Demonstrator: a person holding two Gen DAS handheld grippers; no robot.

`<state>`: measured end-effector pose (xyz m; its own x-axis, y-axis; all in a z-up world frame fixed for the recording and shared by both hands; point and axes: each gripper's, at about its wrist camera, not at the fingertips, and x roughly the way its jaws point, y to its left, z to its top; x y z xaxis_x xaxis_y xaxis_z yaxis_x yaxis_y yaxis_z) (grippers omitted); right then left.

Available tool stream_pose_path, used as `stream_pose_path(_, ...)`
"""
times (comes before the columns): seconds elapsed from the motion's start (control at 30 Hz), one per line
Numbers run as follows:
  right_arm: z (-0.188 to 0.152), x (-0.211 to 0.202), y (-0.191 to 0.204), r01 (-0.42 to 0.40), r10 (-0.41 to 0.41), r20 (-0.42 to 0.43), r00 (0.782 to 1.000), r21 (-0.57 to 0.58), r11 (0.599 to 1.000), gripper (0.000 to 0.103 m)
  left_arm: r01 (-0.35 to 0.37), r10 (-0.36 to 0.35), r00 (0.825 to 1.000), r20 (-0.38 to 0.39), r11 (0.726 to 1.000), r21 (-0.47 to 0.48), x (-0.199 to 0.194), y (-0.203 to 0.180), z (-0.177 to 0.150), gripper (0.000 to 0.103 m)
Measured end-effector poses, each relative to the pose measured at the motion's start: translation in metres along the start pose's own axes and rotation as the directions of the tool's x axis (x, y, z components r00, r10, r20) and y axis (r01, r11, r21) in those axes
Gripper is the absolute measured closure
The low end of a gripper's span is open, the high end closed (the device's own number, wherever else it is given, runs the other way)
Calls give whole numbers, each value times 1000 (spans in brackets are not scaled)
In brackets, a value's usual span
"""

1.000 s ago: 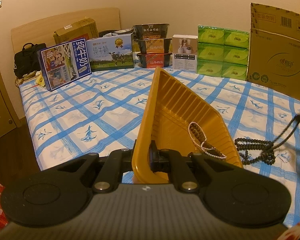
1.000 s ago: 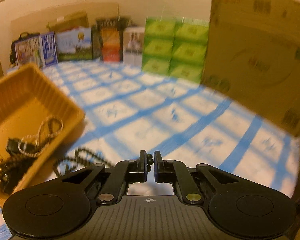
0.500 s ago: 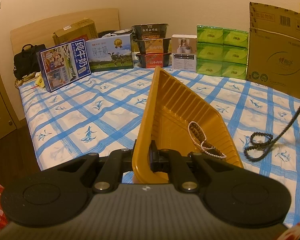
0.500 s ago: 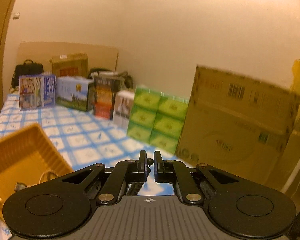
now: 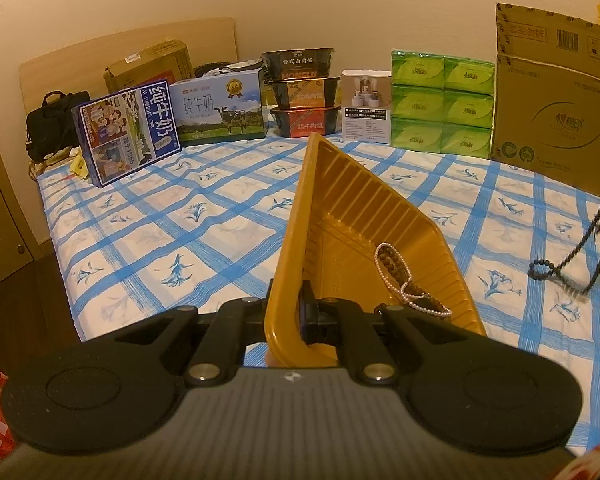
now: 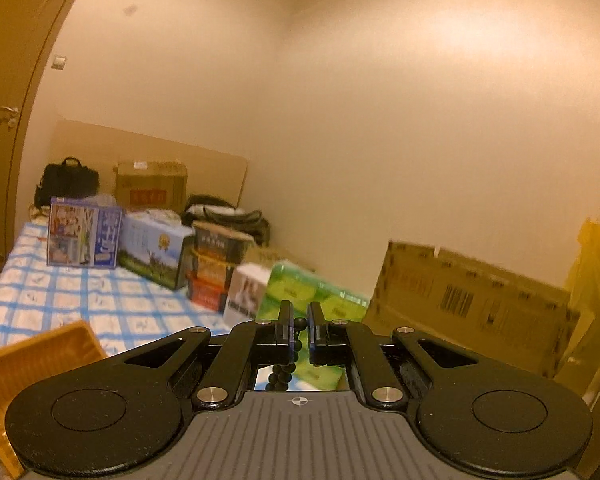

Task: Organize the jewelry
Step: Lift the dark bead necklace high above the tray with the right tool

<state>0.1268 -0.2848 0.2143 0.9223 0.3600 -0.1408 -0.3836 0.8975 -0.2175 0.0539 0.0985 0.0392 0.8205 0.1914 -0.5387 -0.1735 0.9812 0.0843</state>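
Rising off the bed (image 5: 220,216), the dark bead strand (image 5: 572,256) is hanging from the closed right tool (image 6: 299,330) at the frame's right, while the left tool (image 5: 286,312) is clamping the tray (image 5: 340,208) wall, ready for loading.

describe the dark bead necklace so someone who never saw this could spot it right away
Start at the bed with the blue-checked sheet and find the yellow plastic tray near its front edge. To the tray's right, the dark bead necklace hangs as a long strand, its lower loop near the sheet. Unlike the pearl-white strand and brown beads lying inside the tray, it is black, outside the tray and lifted.
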Motion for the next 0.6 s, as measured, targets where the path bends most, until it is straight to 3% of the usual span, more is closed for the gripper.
stream_pose_path(0.6,45,-6,3,-44,50,86,995,-74,996,96,1,-1,1000,-2,1000,-3,0,-2,1,96)
